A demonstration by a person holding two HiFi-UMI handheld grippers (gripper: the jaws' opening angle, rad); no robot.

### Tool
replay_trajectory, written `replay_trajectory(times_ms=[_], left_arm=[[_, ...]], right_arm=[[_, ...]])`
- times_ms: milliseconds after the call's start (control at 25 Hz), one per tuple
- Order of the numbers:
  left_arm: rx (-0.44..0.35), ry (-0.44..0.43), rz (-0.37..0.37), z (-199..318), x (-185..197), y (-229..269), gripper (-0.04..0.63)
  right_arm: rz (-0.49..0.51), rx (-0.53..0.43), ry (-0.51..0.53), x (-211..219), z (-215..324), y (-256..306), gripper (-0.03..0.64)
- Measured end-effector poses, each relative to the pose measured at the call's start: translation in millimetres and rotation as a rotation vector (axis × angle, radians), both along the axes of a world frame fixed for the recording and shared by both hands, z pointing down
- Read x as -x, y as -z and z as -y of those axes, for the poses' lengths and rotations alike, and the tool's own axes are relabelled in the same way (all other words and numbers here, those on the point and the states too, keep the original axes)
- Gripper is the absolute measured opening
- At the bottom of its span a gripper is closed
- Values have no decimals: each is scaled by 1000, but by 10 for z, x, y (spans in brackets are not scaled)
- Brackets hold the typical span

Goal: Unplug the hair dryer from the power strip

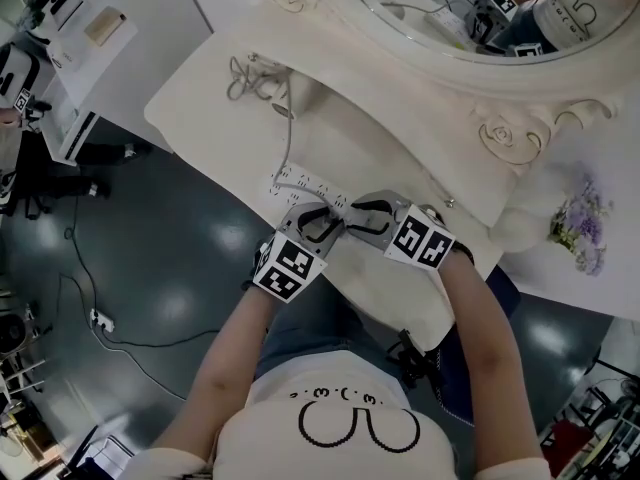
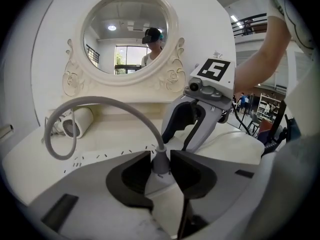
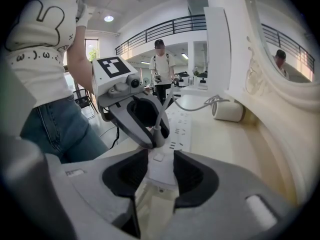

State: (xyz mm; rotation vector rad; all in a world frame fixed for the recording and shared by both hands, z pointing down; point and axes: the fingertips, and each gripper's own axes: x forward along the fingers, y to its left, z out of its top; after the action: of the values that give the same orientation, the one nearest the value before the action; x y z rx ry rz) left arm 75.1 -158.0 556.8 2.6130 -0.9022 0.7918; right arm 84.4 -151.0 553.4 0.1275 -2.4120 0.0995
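Observation:
The white power strip [image 1: 300, 180] lies near the front edge of the white vanity table [image 1: 200, 98]. A grey plug [image 2: 160, 160] stands in it, and its grey cable [image 2: 100, 101] arcs back to the white hair dryer [image 2: 75, 123] lying at the table's rear. My left gripper [image 1: 322, 218] is shut on that plug, one pad pressed to each side. My right gripper [image 1: 358, 213] faces it from the other side. In the right gripper view its jaws [image 3: 161, 166] stand wide, clamped on the strip's end [image 3: 162, 171]. The two grippers almost touch.
An oval mirror [image 1: 450, 8] in a carved frame rises behind the table. The hair dryer [image 3: 227, 110] and coiled cable [image 1: 250, 78] lie to the far left. The dark floor holds cables and a socket block [image 1: 100, 320]. A person [image 3: 160, 69] stands in the background.

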Motion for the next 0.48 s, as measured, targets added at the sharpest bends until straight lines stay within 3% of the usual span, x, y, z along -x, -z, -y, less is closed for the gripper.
replay_trajectory(times_ms=[200,480], left_arm=[[-1,39,-35,22,4,11,109],[133,176,-198,59,-3,106,105]], right_arm=[[-22,-3,-4,-19,17,-13,160],[-27,8,-13,-3,4,-12,158]])
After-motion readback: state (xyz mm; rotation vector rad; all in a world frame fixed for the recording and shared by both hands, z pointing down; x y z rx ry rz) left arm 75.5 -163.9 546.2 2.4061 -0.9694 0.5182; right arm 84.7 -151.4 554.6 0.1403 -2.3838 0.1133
